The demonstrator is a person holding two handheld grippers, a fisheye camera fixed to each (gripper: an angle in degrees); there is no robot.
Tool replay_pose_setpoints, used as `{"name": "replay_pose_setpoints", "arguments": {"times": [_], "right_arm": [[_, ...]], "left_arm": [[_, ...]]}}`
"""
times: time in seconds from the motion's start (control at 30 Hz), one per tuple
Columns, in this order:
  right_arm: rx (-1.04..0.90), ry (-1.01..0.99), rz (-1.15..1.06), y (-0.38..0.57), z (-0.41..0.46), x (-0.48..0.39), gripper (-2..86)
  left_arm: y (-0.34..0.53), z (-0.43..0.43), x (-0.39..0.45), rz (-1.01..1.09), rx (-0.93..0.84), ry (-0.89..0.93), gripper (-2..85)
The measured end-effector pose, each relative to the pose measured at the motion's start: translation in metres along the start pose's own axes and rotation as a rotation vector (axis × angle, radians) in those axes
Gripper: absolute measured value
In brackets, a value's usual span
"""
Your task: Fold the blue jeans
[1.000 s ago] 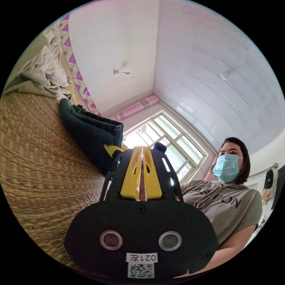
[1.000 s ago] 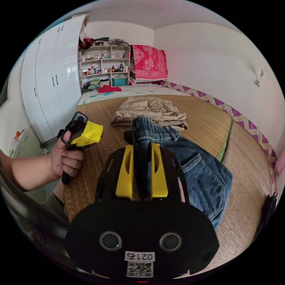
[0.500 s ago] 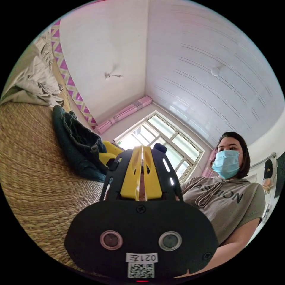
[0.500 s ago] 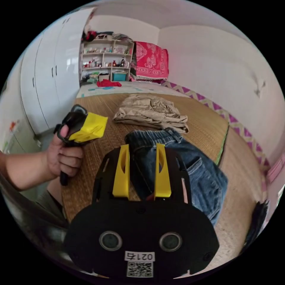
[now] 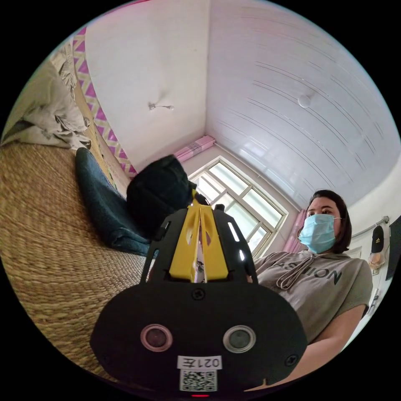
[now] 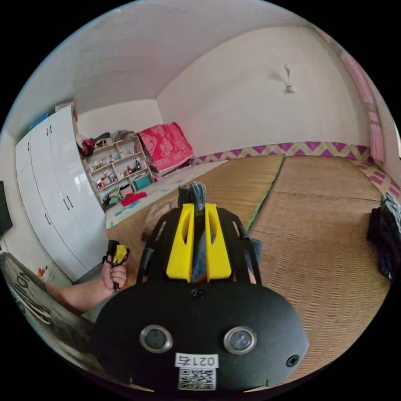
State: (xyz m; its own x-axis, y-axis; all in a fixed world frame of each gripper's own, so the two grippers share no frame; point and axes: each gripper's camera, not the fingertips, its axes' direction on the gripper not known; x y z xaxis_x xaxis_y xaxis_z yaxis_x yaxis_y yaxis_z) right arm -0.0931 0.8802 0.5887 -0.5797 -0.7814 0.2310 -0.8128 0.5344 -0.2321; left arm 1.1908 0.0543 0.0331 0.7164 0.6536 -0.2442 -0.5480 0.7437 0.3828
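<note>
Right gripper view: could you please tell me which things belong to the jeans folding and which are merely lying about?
Job: blue denim jeans; black-and-yellow right gripper, shut on them; left gripper.
Lying about: dark clothes pile; red cloth; pink patterned blanket; cluttered white shelf.

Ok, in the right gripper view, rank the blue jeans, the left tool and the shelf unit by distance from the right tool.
1. The blue jeans, clamped between the jaws of the right tool.
2. The left tool, held in a hand, lower left.
3. The shelf unit, at the far wall beside the white wardrobe.
</note>
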Motion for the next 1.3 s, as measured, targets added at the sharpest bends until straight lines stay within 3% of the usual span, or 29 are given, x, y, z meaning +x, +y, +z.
{"name": "replay_pose_setpoints", "arguments": {"times": [0.17,0.3,0.37,0.43,0.53,0.73,0.93,1.07,1.3], "right_arm": [[0.139,0.287,0.130,0.046,-0.211,0.132,4.9],[0.007,0.428,0.350,0.150,-0.259,0.240,6.5],[-0.183,0.461,0.551,0.245,-0.256,0.316,7.6],[-0.194,0.388,0.652,0.306,-0.267,0.344,8.0],[0.017,0.179,0.709,0.349,-0.310,0.345,9.4],[0.021,0.020,0.995,0.430,-0.300,0.364,13.8],[0.070,-0.135,1.103,0.480,-0.262,0.368,11.8],[0.072,-0.107,1.163,0.505,-0.244,0.372,3.8],[0.089,-0.118,1.128,0.517,-0.265,0.369,0.8]], "left_arm": [[-0.026,0.022,0.014,-0.006,-0.003,-0.008,-0.8],[-0.047,0.057,0.043,0.046,-0.042,-0.089,0.0],[-0.056,0.083,0.064,0.096,-0.088,-0.173,1.7],[-0.070,0.135,0.100,0.178,-0.208,-0.275,4.7],[-0.092,0.224,0.148,0.283,-0.343,-0.373,6.6],[-0.106,0.408,0.160,0.363,-0.602,-0.607,9.9],[-0.102,0.538,0.126,0.332,-0.776,-0.672,11.0],[-0.095,0.608,0.119,0.358,-0.844,-0.737,11.2],[-0.046,0.748,0.095,0.475,-1.041,-0.889,13.3]]}}
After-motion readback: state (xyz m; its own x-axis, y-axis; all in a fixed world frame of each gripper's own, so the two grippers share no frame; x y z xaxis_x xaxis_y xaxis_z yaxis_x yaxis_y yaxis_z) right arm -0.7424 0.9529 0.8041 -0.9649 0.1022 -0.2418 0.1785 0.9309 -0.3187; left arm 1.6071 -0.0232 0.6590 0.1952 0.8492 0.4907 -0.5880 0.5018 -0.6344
